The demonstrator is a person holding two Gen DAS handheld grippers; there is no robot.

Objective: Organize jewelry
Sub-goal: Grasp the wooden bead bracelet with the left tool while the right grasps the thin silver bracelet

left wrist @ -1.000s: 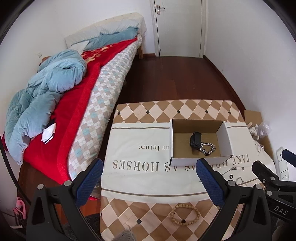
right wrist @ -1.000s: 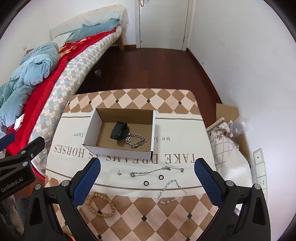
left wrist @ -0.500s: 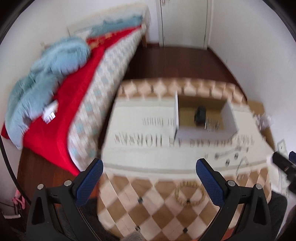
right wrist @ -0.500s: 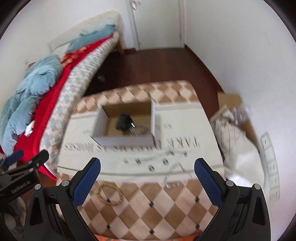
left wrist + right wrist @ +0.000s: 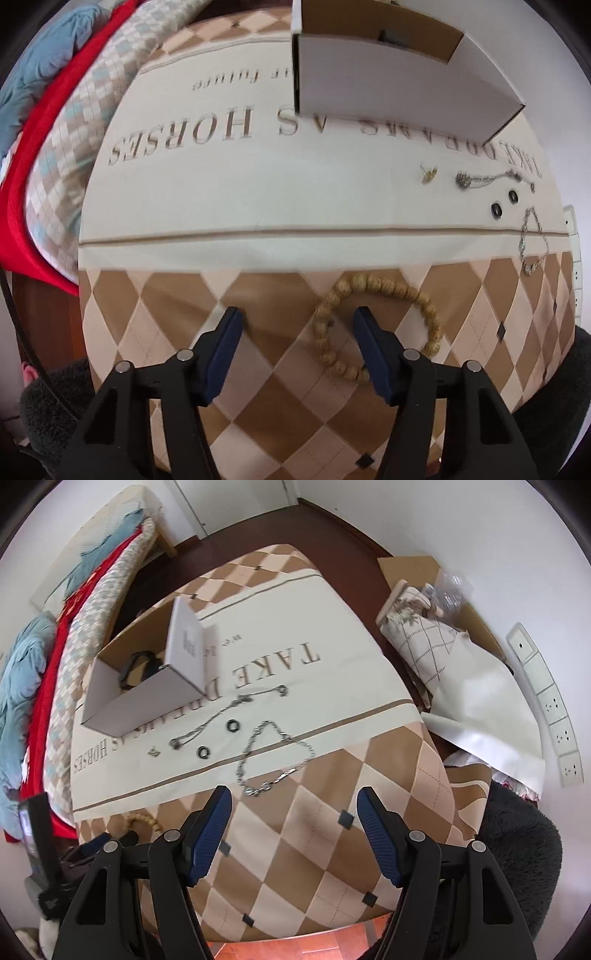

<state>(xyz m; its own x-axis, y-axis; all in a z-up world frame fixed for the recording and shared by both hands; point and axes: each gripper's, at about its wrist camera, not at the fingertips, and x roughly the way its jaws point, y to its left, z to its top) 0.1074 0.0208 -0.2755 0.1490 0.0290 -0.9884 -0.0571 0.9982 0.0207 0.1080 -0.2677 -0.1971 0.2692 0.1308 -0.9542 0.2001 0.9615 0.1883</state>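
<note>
Both grippers had descended toward the tablecloth [image 5: 258, 206] since the earlier frame. Left gripper [image 5: 297, 319] straddled the near-left arc of the wooden bead bracelet [image 5: 424, 299], jaws closing, pads not yet pressing it. Right gripper [image 5: 293, 801] hung just below the silver chain bracelet [image 5: 275, 755], jaws closing on nothing. Two black rings [image 5: 232, 725] lay beside it; the cardboard box [image 5: 144, 701] stood farther back.

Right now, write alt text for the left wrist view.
The left gripper closes over a wooden bead bracelet on a checkered tablecloth. Beyond lie two black rings, chains and a cardboard box.
</note>
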